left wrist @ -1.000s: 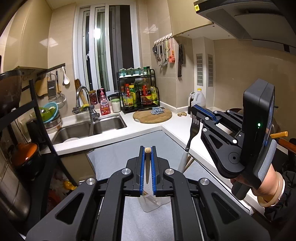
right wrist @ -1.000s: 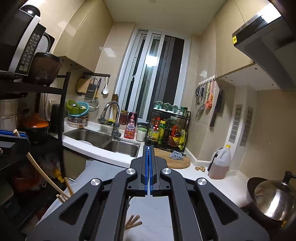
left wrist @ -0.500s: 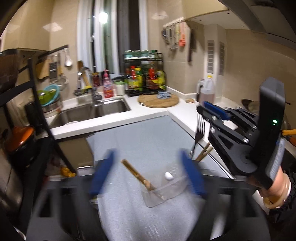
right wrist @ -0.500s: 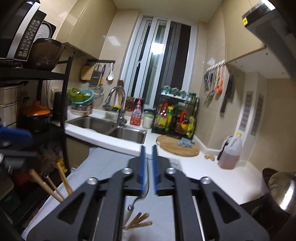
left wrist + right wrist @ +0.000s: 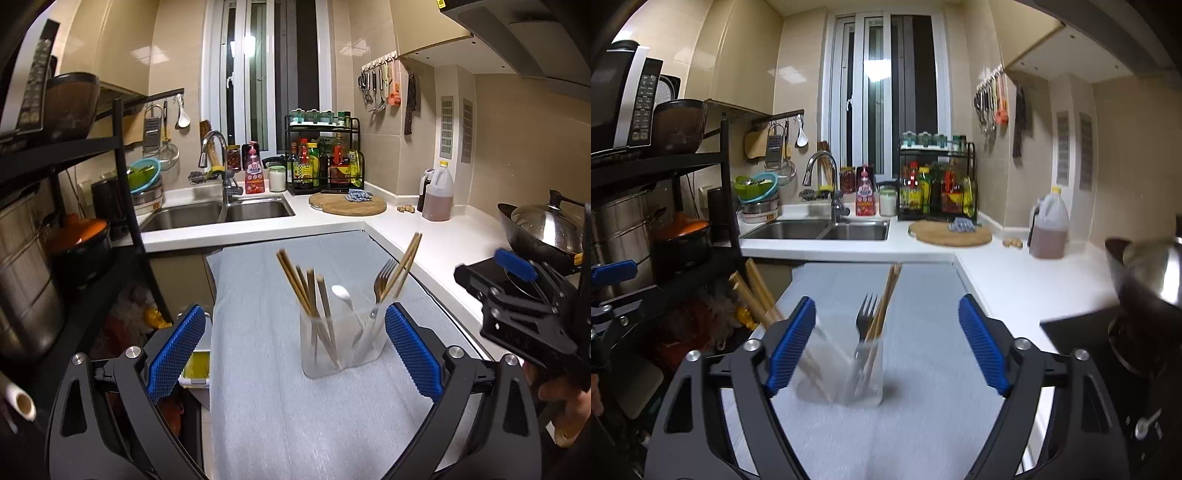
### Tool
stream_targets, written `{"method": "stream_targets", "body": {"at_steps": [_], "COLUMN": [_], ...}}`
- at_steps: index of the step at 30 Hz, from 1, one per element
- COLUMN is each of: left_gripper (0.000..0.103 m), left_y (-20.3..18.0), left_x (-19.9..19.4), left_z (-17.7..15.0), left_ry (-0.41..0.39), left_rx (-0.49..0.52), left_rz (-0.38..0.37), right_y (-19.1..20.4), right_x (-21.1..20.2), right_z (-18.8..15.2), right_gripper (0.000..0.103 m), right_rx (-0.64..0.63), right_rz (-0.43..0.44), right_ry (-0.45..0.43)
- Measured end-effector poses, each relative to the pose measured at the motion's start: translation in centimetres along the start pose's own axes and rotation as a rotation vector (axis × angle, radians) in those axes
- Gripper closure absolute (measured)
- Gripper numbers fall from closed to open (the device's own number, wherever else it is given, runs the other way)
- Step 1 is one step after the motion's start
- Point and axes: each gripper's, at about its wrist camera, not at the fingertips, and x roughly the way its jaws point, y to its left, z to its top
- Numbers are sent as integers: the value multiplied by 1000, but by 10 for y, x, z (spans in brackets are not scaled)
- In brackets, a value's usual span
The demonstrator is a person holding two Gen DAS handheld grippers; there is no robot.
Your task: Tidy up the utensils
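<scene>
A clear plastic holder (image 5: 341, 350) stands on the grey mat (image 5: 295, 424). Its left side holds several wooden chopsticks (image 5: 306, 291). Its right side holds a white spoon (image 5: 341, 293), a fork (image 5: 382, 280) and two more chopsticks (image 5: 406, 258). My left gripper (image 5: 295, 350) is just short of the holder, its jaws opening wide with nothing pressed between the pads. In the right wrist view the holder (image 5: 849, 373), fork (image 5: 866, 317) and chopsticks (image 5: 886, 299) lie ahead of my right gripper (image 5: 886, 345). Its jaws are opening too, and its pads touch nothing. It shows at the right edge (image 5: 513, 280).
A double sink (image 5: 218, 214) with a faucet (image 5: 218, 162) is at the back. A round cutting board (image 5: 347, 203), a condiment rack (image 5: 323, 158) and an oil jug (image 5: 437, 199) stand on the white counter. A lidded wok (image 5: 543, 229) sits right, a black shelf rack (image 5: 122, 192) left.
Both grippers went from shut to wide open and sank toward the mat. The left let go of a chopstick, the right let go of the fork; both now stand in the holder.
</scene>
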Motion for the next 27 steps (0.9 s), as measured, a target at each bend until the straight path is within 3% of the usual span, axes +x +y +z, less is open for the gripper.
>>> {"method": "stream_targets", "body": {"at_steps": [7,14,27], "left_gripper": [8,8,8], "left_y": [-9,-15,-19], "left_x": [-17,-26,-41], "left_z": [-40,-61,-72], "left_ry": [-8,13,-5], "left_rx": [-22,-48,-44], "left_rz": [47,77,101], "right_y": [6,4,14], "right_x": [-31,-45,-60], "right_z": [-50,-81,-87], "right_gripper": [9,6,5], "right_rx": [7,52,29], "right_rz": [-1,5,13], "right_ry": [64,132,132]}}
